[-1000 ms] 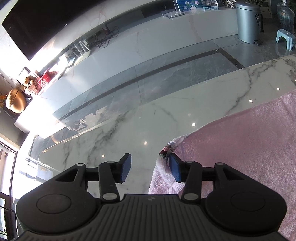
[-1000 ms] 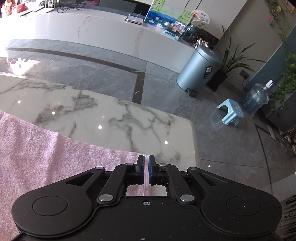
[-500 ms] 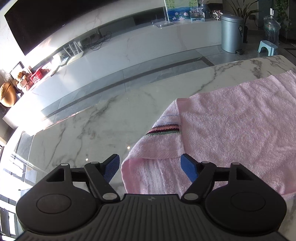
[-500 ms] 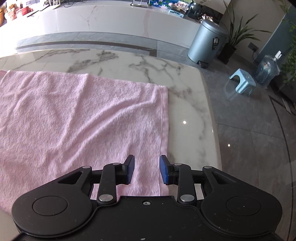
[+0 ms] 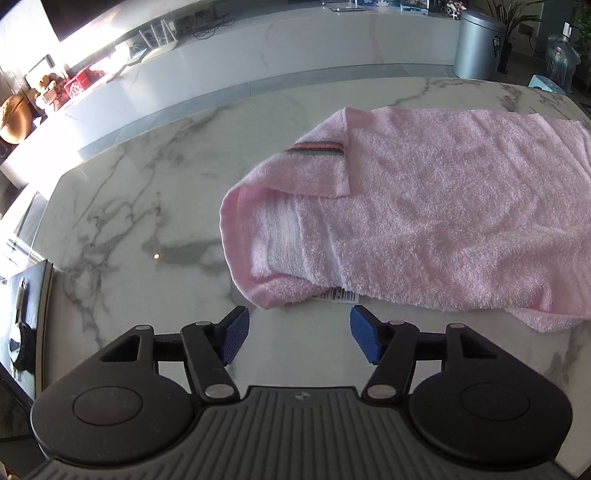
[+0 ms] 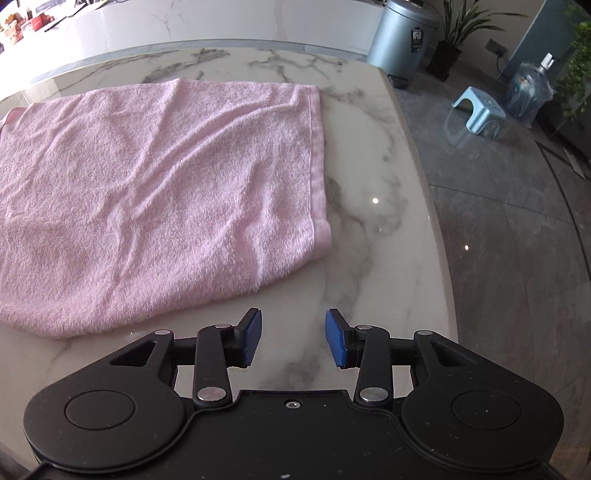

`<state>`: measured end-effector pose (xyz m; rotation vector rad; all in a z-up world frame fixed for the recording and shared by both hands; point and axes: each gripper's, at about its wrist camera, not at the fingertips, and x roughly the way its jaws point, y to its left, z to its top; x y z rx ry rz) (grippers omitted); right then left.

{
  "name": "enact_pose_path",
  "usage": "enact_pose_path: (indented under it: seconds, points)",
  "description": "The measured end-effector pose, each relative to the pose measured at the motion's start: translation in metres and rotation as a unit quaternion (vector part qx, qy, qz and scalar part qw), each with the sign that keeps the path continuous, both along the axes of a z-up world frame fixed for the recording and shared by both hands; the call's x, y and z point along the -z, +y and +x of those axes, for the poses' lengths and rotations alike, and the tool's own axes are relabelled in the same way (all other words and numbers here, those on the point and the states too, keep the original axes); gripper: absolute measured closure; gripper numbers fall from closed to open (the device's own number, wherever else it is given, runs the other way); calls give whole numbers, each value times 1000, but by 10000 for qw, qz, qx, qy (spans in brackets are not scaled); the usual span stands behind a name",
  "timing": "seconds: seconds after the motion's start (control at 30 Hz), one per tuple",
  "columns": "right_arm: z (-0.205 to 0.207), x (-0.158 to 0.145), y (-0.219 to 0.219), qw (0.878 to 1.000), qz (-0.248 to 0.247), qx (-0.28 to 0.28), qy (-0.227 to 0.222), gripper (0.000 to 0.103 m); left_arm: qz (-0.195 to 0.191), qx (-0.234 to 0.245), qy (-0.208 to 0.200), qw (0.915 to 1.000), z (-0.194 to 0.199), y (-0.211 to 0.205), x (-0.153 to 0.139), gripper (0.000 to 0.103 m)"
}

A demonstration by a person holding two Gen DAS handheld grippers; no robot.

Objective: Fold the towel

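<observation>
A pink towel (image 5: 443, 206) lies folded on the white marble table (image 5: 147, 206). Its left end is rumpled, with a flap turned over that shows a striped band (image 5: 317, 149) and a white tag (image 5: 336, 295) at the near edge. My left gripper (image 5: 299, 338) is open and empty, just short of the towel's near left corner. In the right wrist view the towel (image 6: 155, 192) lies flat with creases. My right gripper (image 6: 293, 338) is open and empty, just short of the towel's near right corner.
The table's right edge (image 6: 432, 206) drops to a grey tiled floor. A silver bin (image 6: 400, 35), a blue stool (image 6: 476, 112) and a water bottle (image 6: 528, 92) stand there. A long white counter (image 5: 258, 55) runs behind the table.
Both grippers let go of the towel and opened wide. Both drew back toward the near edge, so the towel now lies on the table in front of them.
</observation>
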<state>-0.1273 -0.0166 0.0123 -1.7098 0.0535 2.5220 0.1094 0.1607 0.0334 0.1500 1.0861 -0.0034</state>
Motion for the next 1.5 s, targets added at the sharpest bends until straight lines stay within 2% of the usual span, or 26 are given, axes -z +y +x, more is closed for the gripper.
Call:
enact_pose_path:
  seconds: [0.13, 0.3, 0.43, 0.6, 0.67, 0.7, 1.03, 1.1, 1.17, 1.27, 1.33, 1.5]
  points:
    - [1, 7, 6, 9998, -138, 172, 26, 66, -128, -273, -29, 9995, 5, 13, 9, 44]
    - [-11, 7, 11, 9995, -226, 186, 132, 66, -227, -332, -164, 9991, 14, 20, 11, 44]
    - [-23, 8, 12, 9995, -216, 161, 139, 66, -504, -482, -98, 9975, 25, 25, 17, 45]
    - [-36, 13, 8, 9995, -254, 118, 119, 66, -776, -605, -33, 9951, 35, 27, 23, 63]
    - [-40, 15, 5, 9995, -272, 101, 102, 66, -816, -608, -28, 9948, 38, 27, 23, 78]
    - [-40, 16, 5, 9995, -277, 100, 105, 66, -846, -597, -11, 9946, 39, 26, 22, 81]
    - [-47, 18, 18, 9978, -542, 376, 86, 66, -597, -473, 148, 9970, 41, 18, 20, 88]
    - [-50, 22, 16, 9977, -554, 380, 72, 75, -517, -414, 183, 9976, 40, 15, 20, 89]
    - [-52, 23, 13, 9979, -557, 325, 78, 93, -482, -381, 208, 9979, 39, 14, 19, 91]
    - [-56, 19, 6, 9993, -348, 144, 57, 96, -457, -328, 221, 9982, 37, 15, 14, 94]
    - [-55, 7, 3, 9998, -179, -2, 90, 98, -444, -301, 210, 9983, 37, 16, 8, 95]
    - [-56, -32, 3, 9993, -110, -177, 301, 98, -327, -178, 23, 9993, 33, 21, -19, 95]
